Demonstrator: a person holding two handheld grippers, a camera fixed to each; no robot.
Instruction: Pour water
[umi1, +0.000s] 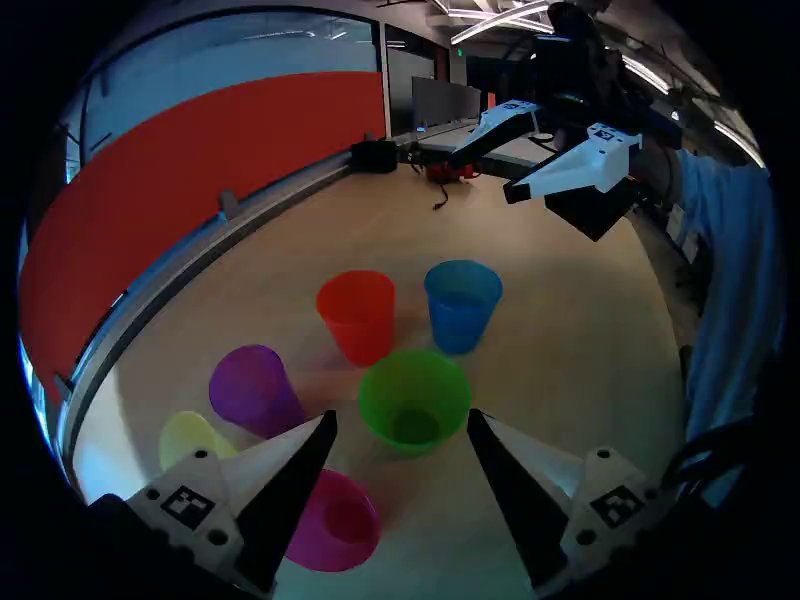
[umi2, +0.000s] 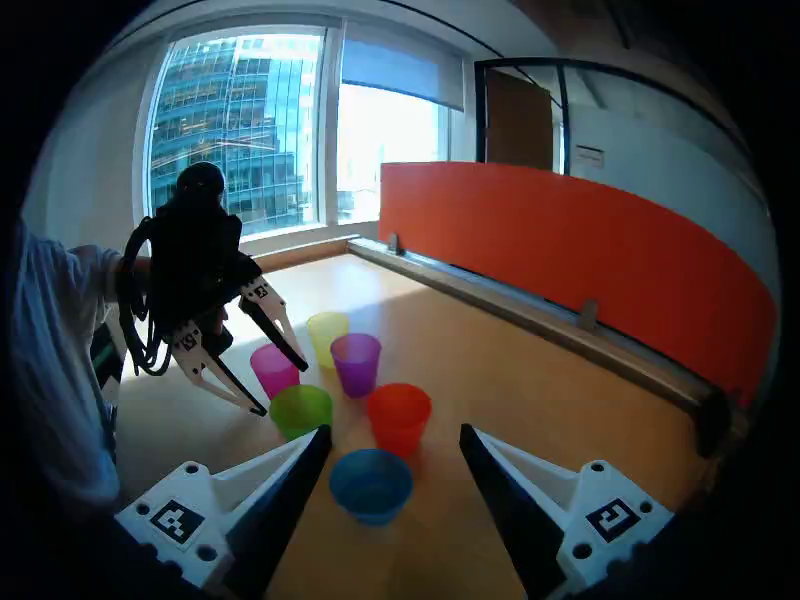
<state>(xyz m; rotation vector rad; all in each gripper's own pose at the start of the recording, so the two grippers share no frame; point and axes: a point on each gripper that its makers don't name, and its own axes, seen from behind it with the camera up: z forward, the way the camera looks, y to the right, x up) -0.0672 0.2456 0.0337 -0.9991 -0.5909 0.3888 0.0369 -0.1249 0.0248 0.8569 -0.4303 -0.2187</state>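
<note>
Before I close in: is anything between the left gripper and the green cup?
Nothing visible. The green cup stands straight ahead of the open left gripper, with only bare table between the fingers. The pink cup sits close beside one finger, off the direct line.

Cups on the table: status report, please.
Left gripper open, green cup ahead. Right gripper open, blue cup ahead. Both cups upright, unheld. No obstruction seen.

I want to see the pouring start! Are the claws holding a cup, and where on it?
Nothing is held: the left claw and the right claw are both open and empty.
</note>
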